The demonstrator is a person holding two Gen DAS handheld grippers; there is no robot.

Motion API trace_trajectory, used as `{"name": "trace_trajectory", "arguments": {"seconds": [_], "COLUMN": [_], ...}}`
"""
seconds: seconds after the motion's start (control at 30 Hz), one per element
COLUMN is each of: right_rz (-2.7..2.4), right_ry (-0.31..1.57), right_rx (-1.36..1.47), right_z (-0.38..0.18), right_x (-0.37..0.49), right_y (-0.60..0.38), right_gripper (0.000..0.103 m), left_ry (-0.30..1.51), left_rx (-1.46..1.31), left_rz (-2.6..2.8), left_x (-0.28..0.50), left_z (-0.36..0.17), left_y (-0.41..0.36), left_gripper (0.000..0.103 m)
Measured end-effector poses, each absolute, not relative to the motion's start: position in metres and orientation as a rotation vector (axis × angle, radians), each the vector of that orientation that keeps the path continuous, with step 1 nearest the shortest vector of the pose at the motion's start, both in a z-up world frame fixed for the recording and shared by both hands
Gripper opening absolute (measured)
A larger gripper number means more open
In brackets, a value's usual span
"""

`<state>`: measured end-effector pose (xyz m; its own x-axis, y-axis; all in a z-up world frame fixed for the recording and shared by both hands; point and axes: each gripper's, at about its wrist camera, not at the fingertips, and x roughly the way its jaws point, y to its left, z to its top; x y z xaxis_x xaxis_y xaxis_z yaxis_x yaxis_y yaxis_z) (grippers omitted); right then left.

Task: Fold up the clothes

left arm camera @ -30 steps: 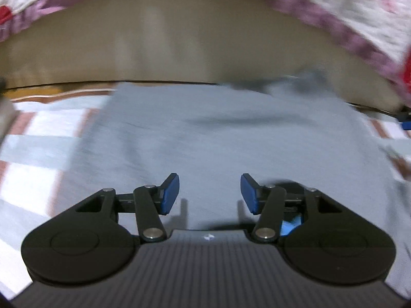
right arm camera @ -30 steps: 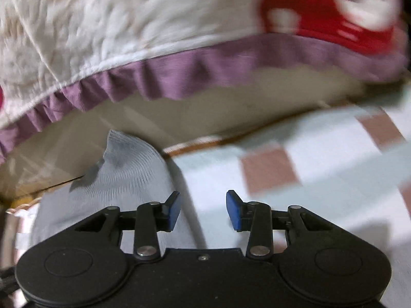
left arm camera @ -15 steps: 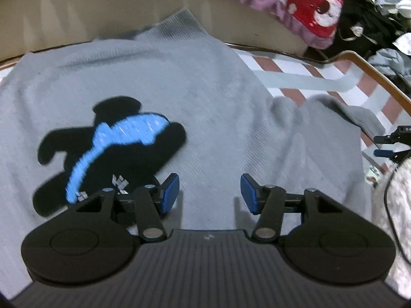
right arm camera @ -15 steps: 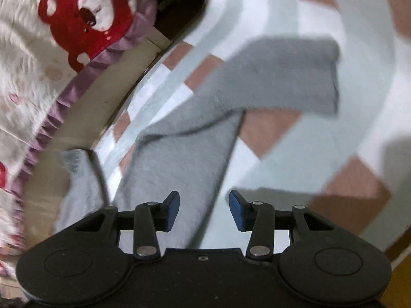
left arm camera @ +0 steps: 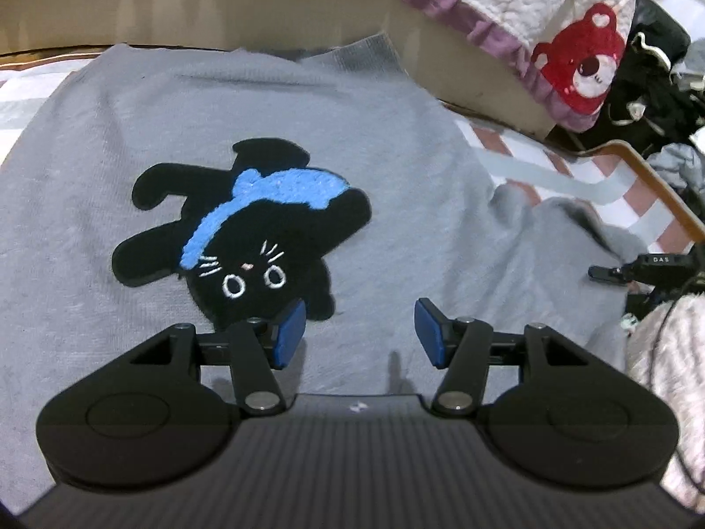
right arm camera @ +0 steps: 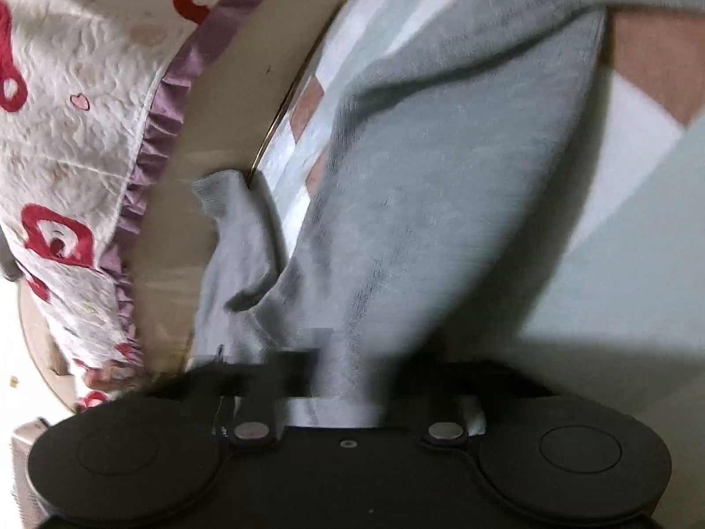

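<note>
Grey sweater spread flat, right fingers clenched on its sleeve

The grey sweater [left arm camera: 396,141] lies front-up on a checked sheet [left arm camera: 586,185] of pink, white and pale blue squares — its black cat patch [left arm camera: 264,255] with a blue stripe sits at mid-chest. The left gripper [left arm camera: 359,335] hovers over the fabric just below the patch, its 2 blue fingers [left arm camera: 291,335] released and apart, nothing between them. The right gripper [right arm camera: 348,379] is blurred, but its fingers are clenched on the sweater's sleeve [right arm camera: 440,220], which runs away from it across the sheet. A white quilt [left arm camera: 551,4] with red bears and a purple frill hangs behind — beside dark clutter.
</note>
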<state>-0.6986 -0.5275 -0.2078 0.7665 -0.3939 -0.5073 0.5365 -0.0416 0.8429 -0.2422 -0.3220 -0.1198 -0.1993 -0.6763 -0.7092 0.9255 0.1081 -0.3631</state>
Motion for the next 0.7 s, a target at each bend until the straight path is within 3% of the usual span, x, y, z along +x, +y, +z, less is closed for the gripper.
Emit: {"name": "trace_trajectory", "arguments": {"seconds": [0.13, 0.2, 0.37, 0.53, 0.7], "right_rz": [-0.788, -0.895, -1.064, -1.075, -1.049], "right_ry": [-0.022, 0.042, 0.267, 0.249, 0.253], "right_rx": [1.269, 1.164, 1.237, 1.266, 1.246], "right_z": [-0.151, -0.134, -0.171, -0.177, -0.176], "right_x": [-0.721, -0.725, -0.721, -0.716, -0.716], "right_y": [-0.484, -0.456, -0.441, -0.448, -0.455], "right_gripper": [0.007, 0.006, 0.005, 0.005, 0.005], "left_ry": [0.963, 0.963, 1.035, 1.017, 1.012], "left_rx": [0.284, 0.309, 0.446, 0.517, 0.327], "left_rz": [-1.648, -1.730, -1.882, -1.879, -1.836], "left_x": [-0.251, -0.263, -0.298, -0.309, -0.289], "left_z": [-0.108, -0.103, -0.111, -0.117, -0.108], "left_y": [-0.319, -0.318, -0.316, -0.314, -0.317], "left_gripper": [0.054, 0.054, 0.054, 0.054, 0.054]}}
